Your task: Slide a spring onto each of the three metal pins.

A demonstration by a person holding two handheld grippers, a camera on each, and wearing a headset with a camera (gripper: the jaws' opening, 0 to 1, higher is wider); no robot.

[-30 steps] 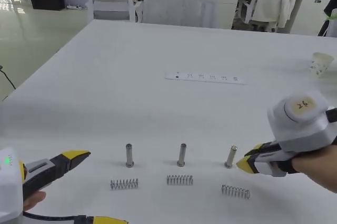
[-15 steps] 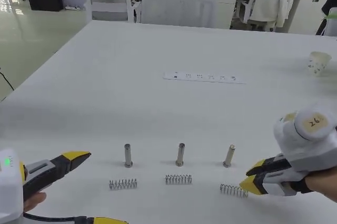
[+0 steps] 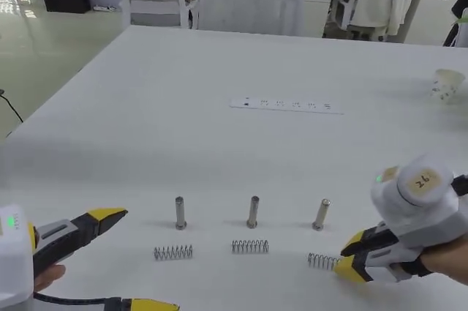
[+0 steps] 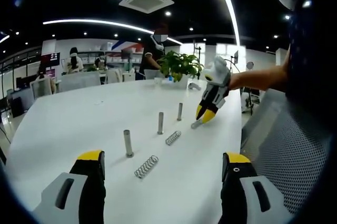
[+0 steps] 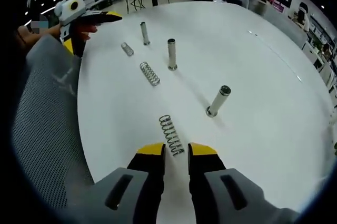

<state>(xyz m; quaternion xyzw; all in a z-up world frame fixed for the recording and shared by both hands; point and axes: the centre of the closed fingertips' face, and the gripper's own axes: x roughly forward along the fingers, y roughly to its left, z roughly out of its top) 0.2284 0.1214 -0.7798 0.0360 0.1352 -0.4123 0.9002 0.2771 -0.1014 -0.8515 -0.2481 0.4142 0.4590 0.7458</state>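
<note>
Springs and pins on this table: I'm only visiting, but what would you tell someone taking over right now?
Left gripper: open, empty, off to the left of the row.
Right gripper: open, fingers astride the near end of the right spring, not gripping it yet.
Left pin, middle pin, right pin: upright, bare. Left spring and middle spring lie flat before their pins.
Done: nothing. Left: all three springs.

Large white table (image 3: 219, 69), flat white power strip (image 3: 286, 105) at its middle, grey mesh chair (image 3: 248, 12) behind, glossy pale floor (image 3: 44, 40), curved ceiling light strip (image 4: 105, 22)
</note>
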